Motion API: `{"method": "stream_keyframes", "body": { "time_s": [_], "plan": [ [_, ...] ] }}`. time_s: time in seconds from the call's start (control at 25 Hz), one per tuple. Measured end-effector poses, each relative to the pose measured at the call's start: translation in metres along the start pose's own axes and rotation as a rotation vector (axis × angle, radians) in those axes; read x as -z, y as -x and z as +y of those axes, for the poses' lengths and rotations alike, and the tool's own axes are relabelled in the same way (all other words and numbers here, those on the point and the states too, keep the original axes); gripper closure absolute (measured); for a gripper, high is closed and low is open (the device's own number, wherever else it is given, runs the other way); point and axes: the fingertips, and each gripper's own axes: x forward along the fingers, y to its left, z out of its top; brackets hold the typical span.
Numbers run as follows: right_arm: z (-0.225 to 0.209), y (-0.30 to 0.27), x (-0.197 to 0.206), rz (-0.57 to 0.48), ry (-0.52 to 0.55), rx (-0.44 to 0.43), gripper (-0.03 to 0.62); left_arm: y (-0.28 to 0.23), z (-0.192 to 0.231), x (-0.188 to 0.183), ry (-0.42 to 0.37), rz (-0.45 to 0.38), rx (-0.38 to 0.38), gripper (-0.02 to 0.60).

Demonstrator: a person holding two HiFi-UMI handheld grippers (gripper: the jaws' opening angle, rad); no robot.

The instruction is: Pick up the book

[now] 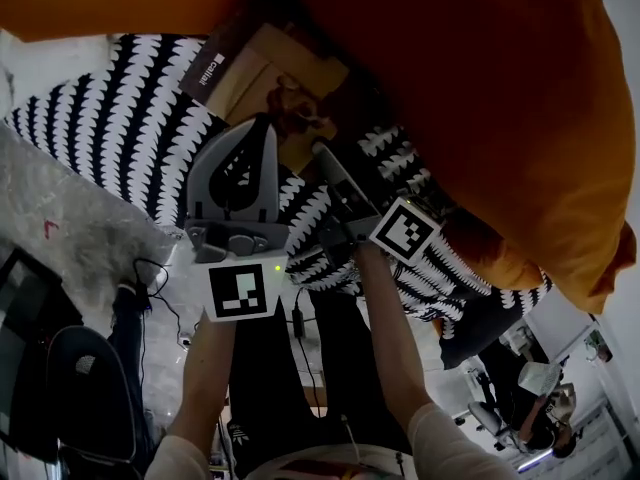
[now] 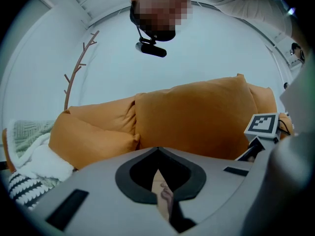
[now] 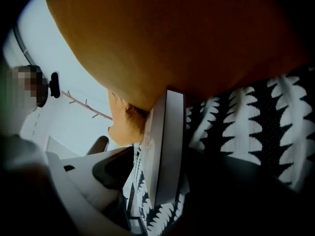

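Note:
The book point(image 1: 265, 73), tan-covered with a dark spine, lies against the black-and-white blanket point(image 1: 130, 128) on the orange sofa point(image 1: 480, 98). My right gripper point(image 1: 320, 150) meets the book's lower corner. In the right gripper view the book point(image 3: 170, 127) stands edge-on between the jaws of that gripper point(image 3: 165, 149), which press on its faces. My left gripper point(image 1: 262, 123) hovers over the book's lower left edge. Its jaws point(image 2: 157, 151) meet at the tips, and a strip of book cover point(image 2: 158, 183) shows through the slit between them.
Orange cushions point(image 2: 192, 117) rise behind the book, and one overhangs it point(image 3: 172, 38). A white knitted throw point(image 2: 34, 156) lies at the sofa's left end. On the floor are a dark chair point(image 1: 80, 388) and cables point(image 1: 160, 298). Another person point(image 1: 540, 408) is at the lower right.

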Motion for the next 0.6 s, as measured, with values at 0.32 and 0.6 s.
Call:
{"method": "stream_keyframes", "body": {
  "time_s": [0.32, 0.6],
  "plan": [
    [0.056, -0.023, -0.008, 0.037, 0.103, -0.141, 0.266, 0.003, 0.018, -0.003, 0.009, 0.0, -0.055, 0.574],
    [0.061, -0.029, -0.013, 0.053, 0.136, -0.075, 0.308, 0.001, 0.022, -0.017, 0.009, -0.003, -0.061, 0.574]
  ]
}}
